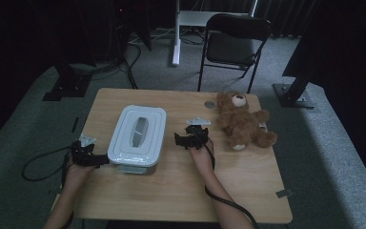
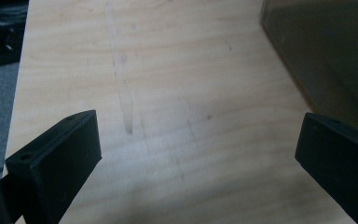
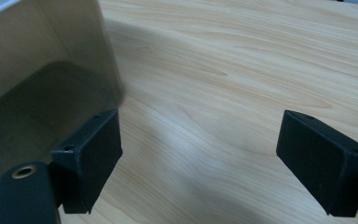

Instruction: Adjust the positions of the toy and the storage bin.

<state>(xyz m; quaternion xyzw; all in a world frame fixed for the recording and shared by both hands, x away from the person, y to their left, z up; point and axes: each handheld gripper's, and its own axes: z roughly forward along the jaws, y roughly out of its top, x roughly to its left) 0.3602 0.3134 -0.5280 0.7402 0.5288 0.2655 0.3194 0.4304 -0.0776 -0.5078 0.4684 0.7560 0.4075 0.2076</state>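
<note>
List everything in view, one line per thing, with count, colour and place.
table: 1, light wood, centre of the high view
box: 1, white lid on a clear body, left half of the table
teddy bear: 1, brown, lying at the far right of the table
round disc: 1, grey, far edge of the table, left of the bear's head
chair: 1, black, on the floor beyond the table
left gripper: 1, black, jaws open, at the box's left near corner
right gripper: 1, black, jaws open, between box and bear
</note>
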